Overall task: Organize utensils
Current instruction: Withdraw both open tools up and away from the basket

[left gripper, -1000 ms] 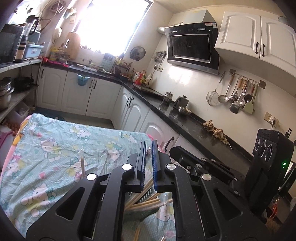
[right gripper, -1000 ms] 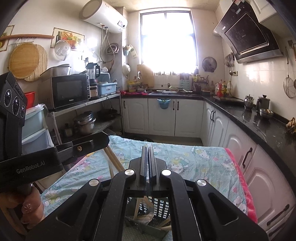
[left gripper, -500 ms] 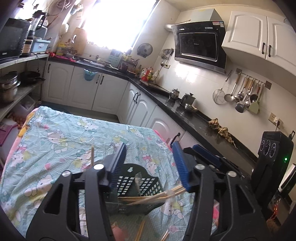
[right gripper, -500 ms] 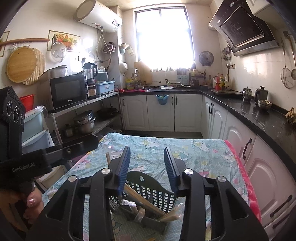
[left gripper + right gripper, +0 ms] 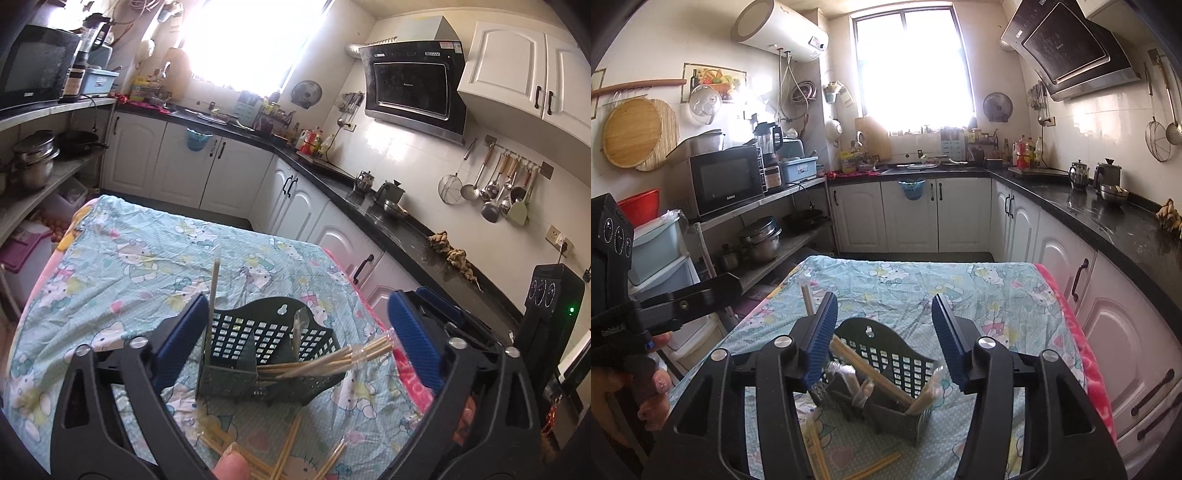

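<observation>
A dark green slotted utensil holder [image 5: 266,354] stands on the table; it also shows in the right wrist view [image 5: 882,384]. A wrapped bundle of wooden chopsticks [image 5: 328,362] leans out of its right side, and a single chopstick [image 5: 213,295] stands upright at its left. Loose chopsticks [image 5: 280,454] lie on the cloth in front of it, also seen in the right wrist view [image 5: 820,446]. My left gripper [image 5: 295,339] is open and empty above the holder. My right gripper [image 5: 882,336] is open and empty above the holder too.
The table wears a light blue cartoon-print cloth [image 5: 147,258] with a pink edge [image 5: 1082,354]. White cabinets and a black counter [image 5: 1108,218] run along the right and back. A shelf with a microwave [image 5: 724,181] and pots stands at the left.
Both grippers went from shut to wide open. Both views now look down more on the holder and the loose chopsticks.
</observation>
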The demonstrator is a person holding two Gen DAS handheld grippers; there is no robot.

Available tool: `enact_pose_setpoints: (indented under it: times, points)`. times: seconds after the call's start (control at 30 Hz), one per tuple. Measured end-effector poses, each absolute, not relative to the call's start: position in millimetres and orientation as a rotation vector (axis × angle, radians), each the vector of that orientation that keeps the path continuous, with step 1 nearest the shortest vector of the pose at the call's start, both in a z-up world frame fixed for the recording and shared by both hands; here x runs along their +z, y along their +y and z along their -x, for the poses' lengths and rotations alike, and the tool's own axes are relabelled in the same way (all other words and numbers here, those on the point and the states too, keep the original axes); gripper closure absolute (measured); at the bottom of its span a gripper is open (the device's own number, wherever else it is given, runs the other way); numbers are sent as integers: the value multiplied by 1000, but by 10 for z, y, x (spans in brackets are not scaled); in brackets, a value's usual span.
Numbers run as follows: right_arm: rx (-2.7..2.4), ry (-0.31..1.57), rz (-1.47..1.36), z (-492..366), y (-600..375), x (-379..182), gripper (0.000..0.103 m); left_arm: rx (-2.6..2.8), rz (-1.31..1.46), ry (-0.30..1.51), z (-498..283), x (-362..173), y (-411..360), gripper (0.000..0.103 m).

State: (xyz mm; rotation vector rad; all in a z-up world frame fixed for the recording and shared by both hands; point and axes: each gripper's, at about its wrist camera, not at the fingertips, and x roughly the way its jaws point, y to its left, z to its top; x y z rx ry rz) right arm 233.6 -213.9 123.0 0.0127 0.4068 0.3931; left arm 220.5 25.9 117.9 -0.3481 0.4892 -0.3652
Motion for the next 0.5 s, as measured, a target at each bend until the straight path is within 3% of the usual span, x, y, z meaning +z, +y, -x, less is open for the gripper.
enact_pose_setpoints:
  times: [0.5]
  points:
    - [436,407,-3,-1901,-2154,1138,31,-344,359,500,-1880,1055,351,11]
